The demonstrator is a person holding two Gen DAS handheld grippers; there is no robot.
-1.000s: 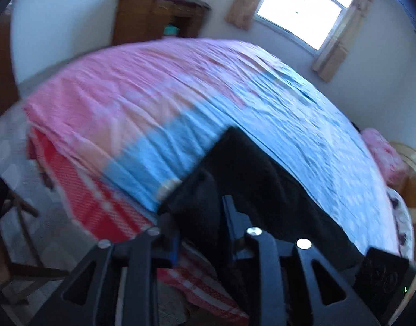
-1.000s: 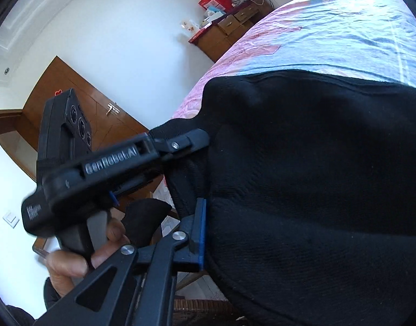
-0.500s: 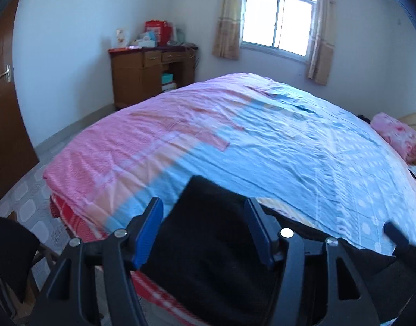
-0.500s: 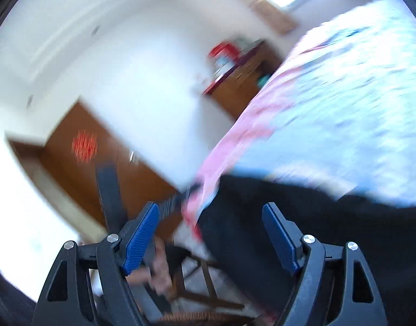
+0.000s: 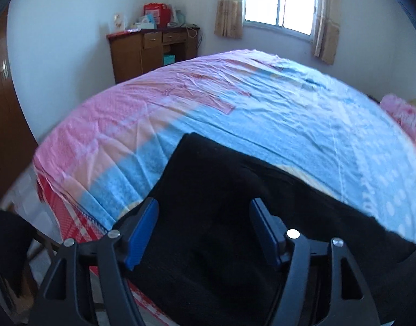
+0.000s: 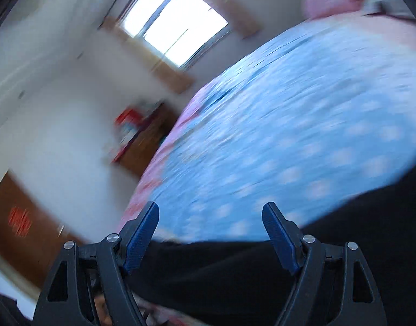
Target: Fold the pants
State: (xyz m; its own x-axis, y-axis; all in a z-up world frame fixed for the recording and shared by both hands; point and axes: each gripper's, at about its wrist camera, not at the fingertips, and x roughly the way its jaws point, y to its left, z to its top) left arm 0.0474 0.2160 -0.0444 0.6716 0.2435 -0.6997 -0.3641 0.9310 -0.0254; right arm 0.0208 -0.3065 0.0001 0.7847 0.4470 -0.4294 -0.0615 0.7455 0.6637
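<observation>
Black pants [image 5: 221, 190] lie flat on the near part of the bed [image 5: 262, 103], reaching to its front edge. My left gripper [image 5: 205, 217] is open and empty, just above the pants' near left part. My right gripper [image 6: 210, 222] is open and empty, above the far edge of the pants [image 6: 235, 271]. The right wrist view is blurred by motion.
The bed has a pink and blue sheet. A wooden cabinet [image 5: 150, 49] with boxes on top stands against the far wall. A window [image 5: 281, 0] with curtains is behind the bed. A pink pillow [image 5: 403, 114] lies at the right. A dark chair [image 5: 9, 258] stands at lower left.
Both grippers have let go of the pants, opened and drawn back. The pants now lie flat on the bed. The right gripper has swung to the right.
</observation>
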